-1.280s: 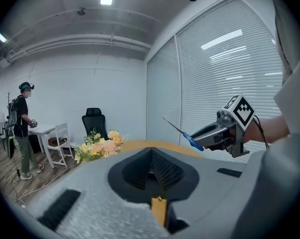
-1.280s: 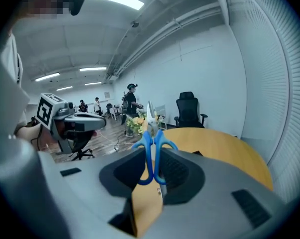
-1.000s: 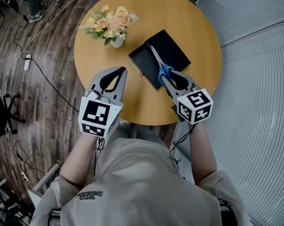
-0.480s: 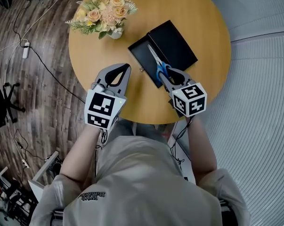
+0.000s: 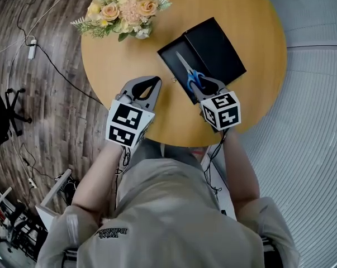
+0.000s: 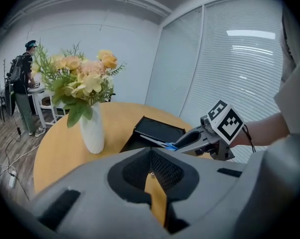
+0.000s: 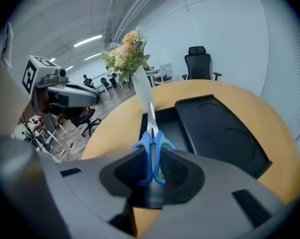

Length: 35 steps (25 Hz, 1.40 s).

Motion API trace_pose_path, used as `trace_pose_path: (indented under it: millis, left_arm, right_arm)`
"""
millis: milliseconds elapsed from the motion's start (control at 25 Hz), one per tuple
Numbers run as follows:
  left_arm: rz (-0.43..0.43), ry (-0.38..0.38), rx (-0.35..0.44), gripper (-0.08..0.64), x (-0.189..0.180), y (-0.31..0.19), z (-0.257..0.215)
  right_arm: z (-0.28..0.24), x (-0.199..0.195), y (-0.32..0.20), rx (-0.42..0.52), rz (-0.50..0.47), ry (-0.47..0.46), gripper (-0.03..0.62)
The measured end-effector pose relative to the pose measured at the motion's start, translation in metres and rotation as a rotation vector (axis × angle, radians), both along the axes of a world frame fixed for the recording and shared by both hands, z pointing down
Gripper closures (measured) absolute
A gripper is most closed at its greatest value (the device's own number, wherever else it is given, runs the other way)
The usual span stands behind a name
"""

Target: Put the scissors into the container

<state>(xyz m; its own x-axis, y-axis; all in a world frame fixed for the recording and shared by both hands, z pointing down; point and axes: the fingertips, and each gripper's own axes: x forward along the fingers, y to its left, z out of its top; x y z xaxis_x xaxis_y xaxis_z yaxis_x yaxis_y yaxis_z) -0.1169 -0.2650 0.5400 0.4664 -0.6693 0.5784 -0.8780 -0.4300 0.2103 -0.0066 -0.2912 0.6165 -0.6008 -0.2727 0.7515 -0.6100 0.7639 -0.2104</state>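
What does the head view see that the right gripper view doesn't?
Only the head view shows the person's shirt and the marker cube on the right gripper. Only the right gripper view shows a black office chair and ceiling lights. Both show the blue-handled scissors gripped by the right gripper, the black container, flowers, round table and left gripper.

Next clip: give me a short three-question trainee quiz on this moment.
1. True or false: the scissors lie released inside the container, with no gripper touching them.
2. Fill in: the right gripper has its fingers shut on the scissors' ____ handles.
3. What else stands on the round table? A. vase of flowers B. mug C. laptop
Key: 1 false; 2 blue; 3 A.
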Motion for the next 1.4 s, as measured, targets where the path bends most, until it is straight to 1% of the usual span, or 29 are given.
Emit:
trace_pose_path:
  millis: [200,360,480,680,960,1200,1320,1400]
  left_arm:
    - [0.012,0.001,-0.047,0.537,0.003,-0.002,0.022]
    - [0.037,0.006,-0.059,0.537,0.008,-0.005,0.031]
    - [0.053,0.009,-0.068,0.537,0.014,-0.007,0.037]
    - [0.058,0.025,-0.091,0.537,0.019,-0.002,0.047]
    - [0.055,0.035,-0.104,0.537,0.017,0.001,0.055]
    - [0.058,0.018,-0.126,0.537,0.012,0.006,0.053]
    - [0.042,0.030,-0.118,0.537,0.008,0.007,0.045]
    - [0.031,0.029,-0.112,0.537,0.004,0.008,0.040]
  right_arm:
    - [0.029,0.000,-0.002,-0.023,-0.038,0.096,0.491]
    - [0.050,0.003,-0.007,-0.025,-0.040,0.198,0.490]
    - [0.056,0.004,-0.008,-0.029,-0.040,0.270,0.491]
    - [0.061,0.001,-0.006,-0.022,-0.090,0.377,0.489]
    - [0.072,0.001,-0.006,-0.052,-0.105,0.445,0.489]
    - [0.073,-0.002,-0.007,0.000,-0.132,0.500,0.489]
    - [0.074,-0.001,-0.006,0.011,-0.127,0.507,0.489]
    - [0.072,0.000,-0.007,0.010,-0.103,0.486,0.490]
